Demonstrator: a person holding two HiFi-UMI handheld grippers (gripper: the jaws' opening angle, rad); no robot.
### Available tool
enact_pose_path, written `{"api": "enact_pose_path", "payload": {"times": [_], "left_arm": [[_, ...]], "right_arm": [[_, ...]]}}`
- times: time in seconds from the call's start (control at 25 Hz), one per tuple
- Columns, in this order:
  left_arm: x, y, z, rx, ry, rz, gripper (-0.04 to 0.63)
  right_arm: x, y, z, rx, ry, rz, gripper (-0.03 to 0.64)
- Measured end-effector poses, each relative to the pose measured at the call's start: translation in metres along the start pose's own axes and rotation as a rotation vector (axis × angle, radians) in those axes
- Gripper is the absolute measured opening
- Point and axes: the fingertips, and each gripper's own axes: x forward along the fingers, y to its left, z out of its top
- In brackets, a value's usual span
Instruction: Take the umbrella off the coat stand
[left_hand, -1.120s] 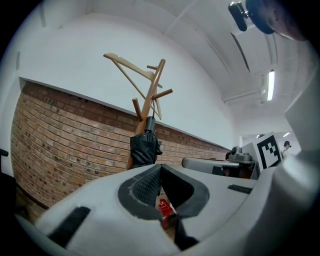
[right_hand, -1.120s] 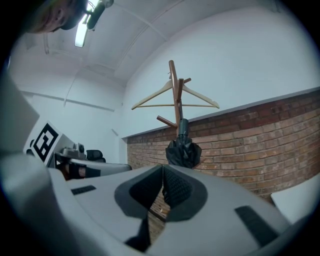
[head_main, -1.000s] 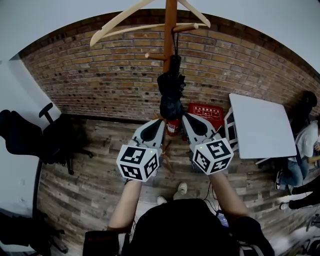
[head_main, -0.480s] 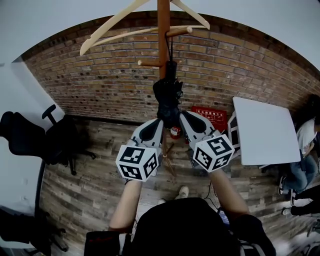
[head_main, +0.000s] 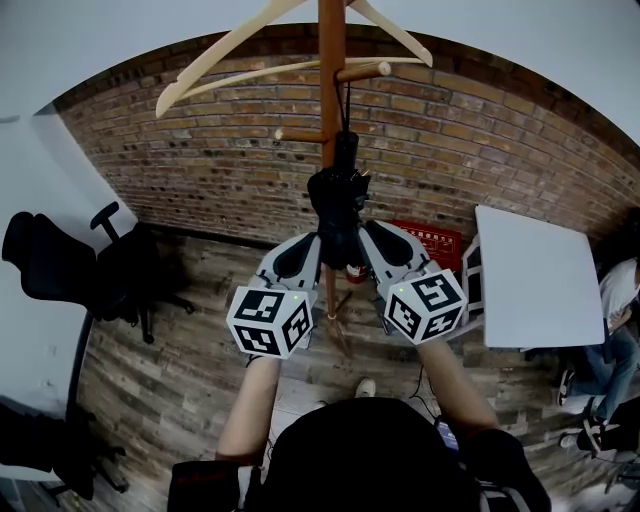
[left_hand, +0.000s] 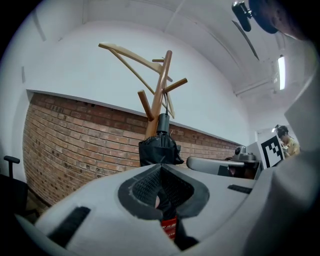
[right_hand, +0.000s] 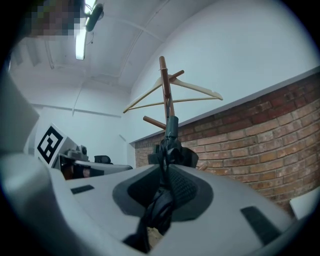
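The black folded umbrella (head_main: 338, 205) hung by its cord from a peg (head_main: 362, 71) of the wooden coat stand (head_main: 331, 50) at the upper centre of the head view, in front of the brick wall (head_main: 190, 150). Both claws met at its lower end: the right claw (head_main: 366, 233) was clamped narrow on the dark fabric, and the left claw (head_main: 317, 243) was pinched nearly together on it too. A wooden hanger (head_main: 225, 48) sat on the stand above

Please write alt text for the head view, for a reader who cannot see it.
The left gripper and the right gripper grip the lower end of a folded black umbrella hanging from a wooden coat stand. A wooden hanger sits on top; a brick wall stands behind.
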Motion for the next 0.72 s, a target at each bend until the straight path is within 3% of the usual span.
{"api": "enact_pose_path", "payload": {"times": [0.12,0.4,0.72], "left_arm": [[0.004,0.003,-0.004,-0.002,0.01,0.012,0.018],[0.009,0.006,-0.006,0.002,0.016,0.031,0.018],[0.006,0.019,-0.003,-0.005,0.001,0.067,0.018]], "right_arm": [[0.005,-0.002,-0.001,-0.002,0.002,0.022,0.125],[0.016,-0.007,-0.007,-0.007,0.006,0.027,0.246],[0.036,-0.004,-0.005,-0.016,-0.012,0.033,0.324]]}}
